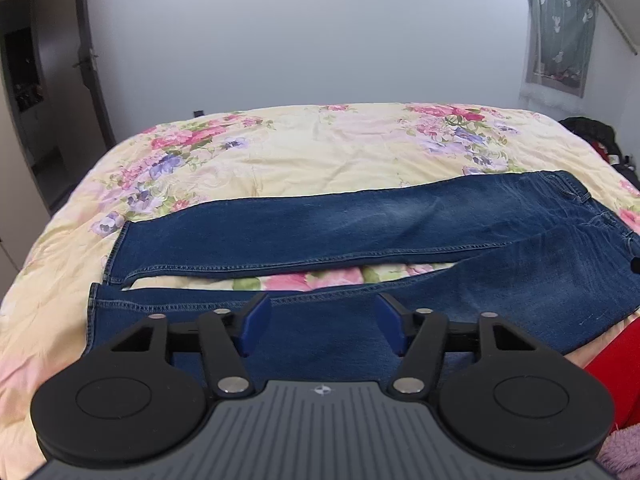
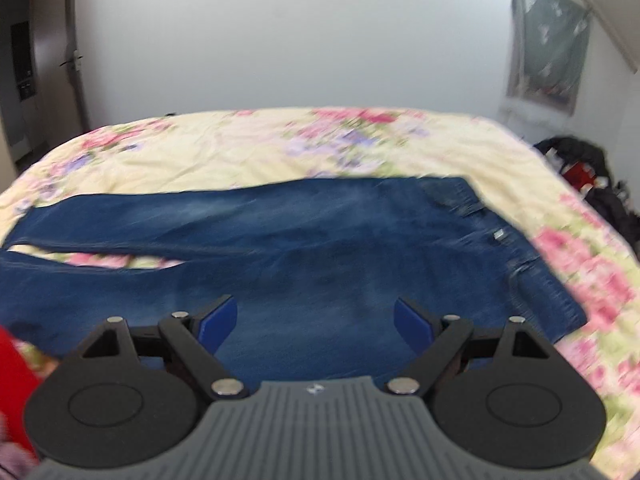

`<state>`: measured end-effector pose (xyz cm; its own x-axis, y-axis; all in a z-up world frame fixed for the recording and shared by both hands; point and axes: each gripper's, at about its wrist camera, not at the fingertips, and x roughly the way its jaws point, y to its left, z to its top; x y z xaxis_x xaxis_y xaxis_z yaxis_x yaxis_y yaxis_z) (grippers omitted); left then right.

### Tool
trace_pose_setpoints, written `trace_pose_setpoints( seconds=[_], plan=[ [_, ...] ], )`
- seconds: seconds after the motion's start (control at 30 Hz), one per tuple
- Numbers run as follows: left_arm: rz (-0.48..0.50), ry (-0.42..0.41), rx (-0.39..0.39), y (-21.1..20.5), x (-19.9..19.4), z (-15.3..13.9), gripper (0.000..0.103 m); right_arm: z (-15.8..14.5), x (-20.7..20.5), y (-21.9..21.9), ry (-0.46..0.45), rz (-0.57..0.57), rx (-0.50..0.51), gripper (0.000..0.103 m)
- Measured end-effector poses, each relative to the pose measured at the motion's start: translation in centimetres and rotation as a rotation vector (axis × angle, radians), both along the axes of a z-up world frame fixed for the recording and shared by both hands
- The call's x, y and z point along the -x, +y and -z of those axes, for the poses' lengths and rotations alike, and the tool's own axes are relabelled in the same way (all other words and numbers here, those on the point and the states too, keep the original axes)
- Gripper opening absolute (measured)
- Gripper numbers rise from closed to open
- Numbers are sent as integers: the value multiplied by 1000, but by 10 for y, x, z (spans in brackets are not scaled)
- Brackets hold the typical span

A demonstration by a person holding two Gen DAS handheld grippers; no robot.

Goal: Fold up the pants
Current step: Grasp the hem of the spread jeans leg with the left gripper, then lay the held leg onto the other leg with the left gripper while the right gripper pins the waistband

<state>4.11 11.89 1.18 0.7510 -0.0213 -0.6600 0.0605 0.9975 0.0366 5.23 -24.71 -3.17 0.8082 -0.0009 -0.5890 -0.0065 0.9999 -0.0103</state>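
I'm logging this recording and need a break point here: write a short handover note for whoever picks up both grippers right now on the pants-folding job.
Left gripper: open, nothing between the fingers, above the near leg toward the cuff end.
Right gripper: open, holding nothing, above the thigh area near the waist.
Jeans: spread flat across the flowered bedspread, cuffs to the left, waistband to the right, legs slightly apart with bedspread showing between them.
Done: pants laid out; no fold yet.
Left: bring one leg over the other, then fold lengthwise toward the waistband.
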Motion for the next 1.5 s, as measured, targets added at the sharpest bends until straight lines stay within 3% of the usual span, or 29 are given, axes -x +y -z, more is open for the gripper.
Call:
trace_pose_setpoints(
  seconds=[0.07,0.17,0.23,0.3,0.4,0.6,0.73,0.93,1.0,1.1,1.13,1.2,1.33,1.5],
  plan=[
    [26,26,20,30,-12,2,61,4,-16,-30,24,4,5,82],
    [99,77,-34,61,-25,8,57,12,-37,-68,87,33,26,81],
    [131,123,-79,76,-29,13,56,18,-46,-92,100,42,49,75],
    [185,179,-155,87,-31,21,56,23,-54,-110,126,45,64,58],
    [275,295,-267,99,-30,39,56,32,-61,-138,160,39,41,48],
    [432,482,-449,104,-18,88,59,51,-65,-169,235,108,45,47],
    [479,542,-477,104,-18,113,64,56,-63,-186,254,163,31,48],
    [468,527,-575,95,-27,134,67,63,-58,-200,287,213,34,50],
    [453,526,-597,92,-30,138,61,65,-56,-202,288,213,29,51],
    [440,513,-616,86,-31,138,32,68,-53,-202,293,180,39,51],
    [432,504,-611,85,-32,135,21,69,-51,-201,291,160,46,51],
    [402,471,-581,87,-33,123,10,69,-49,-200,286,111,50,51],
    [279,361,-516,89,-43,89,5,67,-45,-197,277,-8,68,48],
    [117,231,-410,86,-59,37,3,70,-39,-192,299,-182,162,43]
  ],
)
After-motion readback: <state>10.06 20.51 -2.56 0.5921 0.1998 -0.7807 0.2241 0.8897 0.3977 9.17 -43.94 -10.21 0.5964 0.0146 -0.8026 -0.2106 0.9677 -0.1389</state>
